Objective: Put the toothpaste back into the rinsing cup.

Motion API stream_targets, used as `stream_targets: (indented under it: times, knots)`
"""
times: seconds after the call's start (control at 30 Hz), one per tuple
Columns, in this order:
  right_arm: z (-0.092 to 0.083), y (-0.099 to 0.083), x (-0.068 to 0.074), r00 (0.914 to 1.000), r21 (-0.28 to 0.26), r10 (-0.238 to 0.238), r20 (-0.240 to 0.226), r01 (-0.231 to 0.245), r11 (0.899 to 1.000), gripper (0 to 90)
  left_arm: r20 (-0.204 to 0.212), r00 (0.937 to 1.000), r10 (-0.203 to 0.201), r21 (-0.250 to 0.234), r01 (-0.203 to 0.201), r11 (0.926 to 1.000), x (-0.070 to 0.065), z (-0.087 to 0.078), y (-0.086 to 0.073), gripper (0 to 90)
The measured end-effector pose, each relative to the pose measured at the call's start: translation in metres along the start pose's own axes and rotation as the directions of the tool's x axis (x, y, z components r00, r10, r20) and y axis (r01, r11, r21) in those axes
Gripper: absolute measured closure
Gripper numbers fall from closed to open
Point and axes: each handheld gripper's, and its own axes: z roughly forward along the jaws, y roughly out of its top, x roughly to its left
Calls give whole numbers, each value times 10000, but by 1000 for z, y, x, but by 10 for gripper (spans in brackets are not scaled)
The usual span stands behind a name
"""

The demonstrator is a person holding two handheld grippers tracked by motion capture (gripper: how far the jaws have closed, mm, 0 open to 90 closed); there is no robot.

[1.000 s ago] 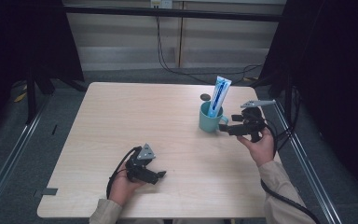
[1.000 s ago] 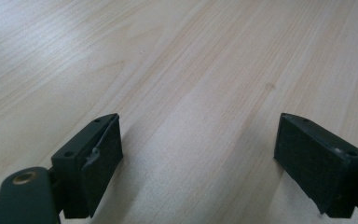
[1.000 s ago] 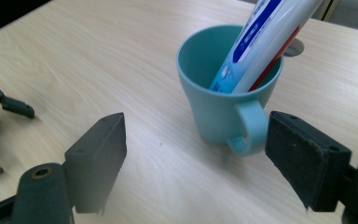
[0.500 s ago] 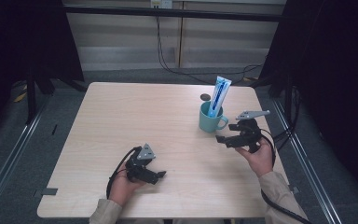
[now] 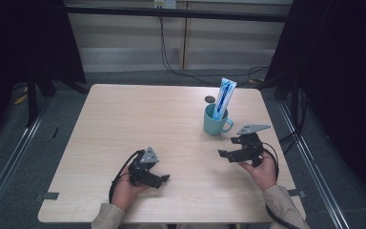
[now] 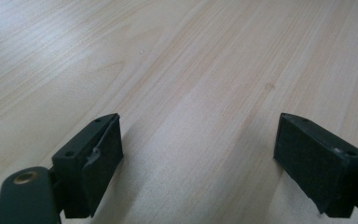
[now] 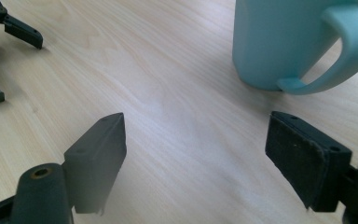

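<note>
No text, brand, number or sign can be read anywhere. The blue and white tube point(image 5: 223, 98) standing in the teal mug point(image 5: 214, 120) carries printing down its face (a blue band with pale marks), but it is too small and blurred to make out. A small label at the top edge of the high view is just as unreadable.

Light wooden table point(image 5: 124, 119) with teal mug point(image 5: 214, 122)
</note>
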Motion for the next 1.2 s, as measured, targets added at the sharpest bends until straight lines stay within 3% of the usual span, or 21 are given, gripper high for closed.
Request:
stream_targets:
  times: [0.4, 0.7, 1.2]
  knots:
    - [9, -18, 4, 10000, 248, 24, -34, -23, 9997, 198, 2, 10000, 22, 13, -22, 10000, 0, 0, 0, 150]
    - [12, -29, 8, 9998, 467, -212, 56, 209, 9987, 197, -2, 10000, -3, 2, 3, 10000, 0, 0, 0, 150]
    - [12, -42, 9, 9997, 503, -245, 68, 241, 9984, 193, -3, 10000, 9, 11, -9, 10000, 0, 0, 0, 150]
